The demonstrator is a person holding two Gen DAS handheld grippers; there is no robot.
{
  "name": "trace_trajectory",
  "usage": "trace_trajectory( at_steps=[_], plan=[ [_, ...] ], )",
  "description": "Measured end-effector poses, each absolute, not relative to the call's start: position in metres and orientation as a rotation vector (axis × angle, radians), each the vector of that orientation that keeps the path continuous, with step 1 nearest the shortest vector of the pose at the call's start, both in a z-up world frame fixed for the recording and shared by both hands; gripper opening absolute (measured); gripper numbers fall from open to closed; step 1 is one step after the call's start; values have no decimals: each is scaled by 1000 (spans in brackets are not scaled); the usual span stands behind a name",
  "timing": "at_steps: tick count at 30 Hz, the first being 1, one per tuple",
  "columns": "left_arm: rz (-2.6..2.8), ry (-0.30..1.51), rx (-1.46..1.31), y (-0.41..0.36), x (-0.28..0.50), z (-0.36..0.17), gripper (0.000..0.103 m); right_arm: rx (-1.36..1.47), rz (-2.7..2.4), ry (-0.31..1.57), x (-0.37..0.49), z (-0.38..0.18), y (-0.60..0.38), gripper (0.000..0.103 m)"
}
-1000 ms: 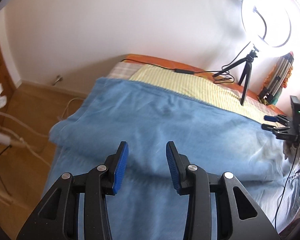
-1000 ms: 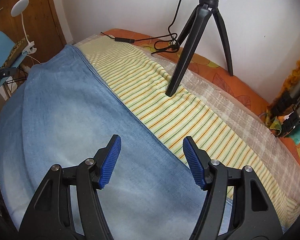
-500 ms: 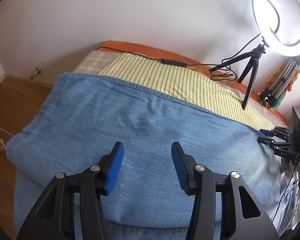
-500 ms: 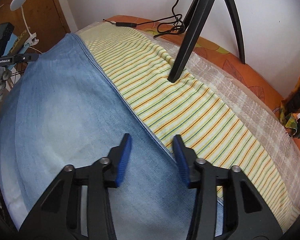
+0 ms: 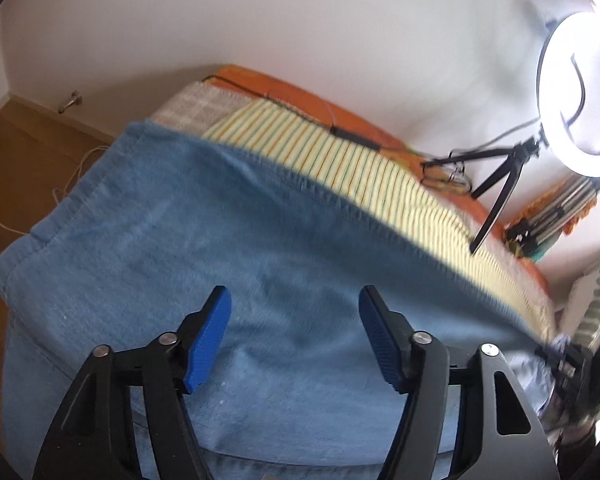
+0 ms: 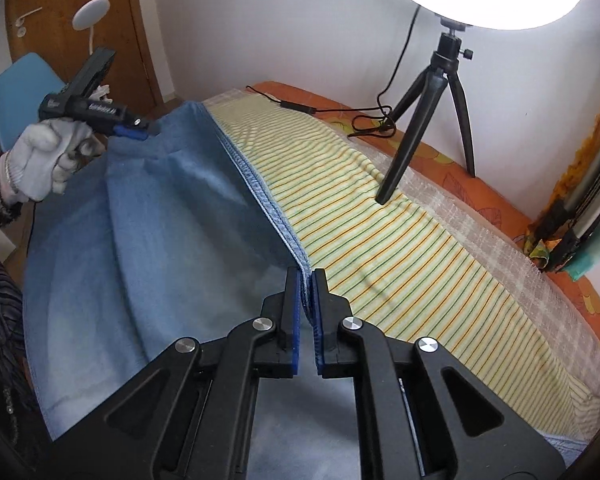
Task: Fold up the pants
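Now | right gripper (image 6: 307, 316) pinching denim pants (image 6: 171, 208) hem | left gripper (image 5: 293, 338) spread

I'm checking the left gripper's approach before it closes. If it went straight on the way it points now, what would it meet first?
Most likely the pants: blue denim fills the view between and beyond the open left gripper. The image is motion-blurred, so depth is uncertain.

Blocked at upper right of the right wrist view by tripod (image 6: 422, 116) (cable (image 6: 364, 114) trailing beside it); passable over striped sheet (image 6: 400, 264) at centre.
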State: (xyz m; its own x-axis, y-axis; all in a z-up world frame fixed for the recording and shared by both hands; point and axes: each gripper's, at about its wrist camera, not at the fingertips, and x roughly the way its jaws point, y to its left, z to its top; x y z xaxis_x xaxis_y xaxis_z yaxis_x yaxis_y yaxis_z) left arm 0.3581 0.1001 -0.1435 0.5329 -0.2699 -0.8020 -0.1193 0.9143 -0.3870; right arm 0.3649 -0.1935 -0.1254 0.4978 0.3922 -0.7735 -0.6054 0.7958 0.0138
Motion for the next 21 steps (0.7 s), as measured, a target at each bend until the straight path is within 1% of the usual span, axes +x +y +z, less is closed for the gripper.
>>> trace_trajectory(
  at_steps=[3, 8, 13, 16, 17, 19, 20, 21],
  plan=[
    [-109, 1006, -460, 93, 368, -135, 67, -305, 637, 834, 335, -122, -186, 6],
    [-116, 1072, -554, 76, 392, -143, 69, -330, 677, 836, 306, -123, -173, 6],
    [-27, 1196, -466, 48, 411, -162, 69, -358, 694, 824, 294, -123, -166, 6],
    [14, 1224, -471, 44, 414, -173, 69, -363, 696, 818, 290, -123, -166, 6],
    [23, 1218, -492, 47, 412, -176, 67, -362, 693, 816, 289, -123, -167, 6],
    [35, 1175, -520, 54, 406, -177, 57, -359, 689, 815, 288, -123, -169, 6],
    [41, 1151, -519, 56, 402, -176, 44, -361, 684, 813, 287, -123, -169, 6],
    [36, 1129, -512, 59, 398, -174, 27, -363, 678, 810, 286, -123, -169, 6]
  ],
)
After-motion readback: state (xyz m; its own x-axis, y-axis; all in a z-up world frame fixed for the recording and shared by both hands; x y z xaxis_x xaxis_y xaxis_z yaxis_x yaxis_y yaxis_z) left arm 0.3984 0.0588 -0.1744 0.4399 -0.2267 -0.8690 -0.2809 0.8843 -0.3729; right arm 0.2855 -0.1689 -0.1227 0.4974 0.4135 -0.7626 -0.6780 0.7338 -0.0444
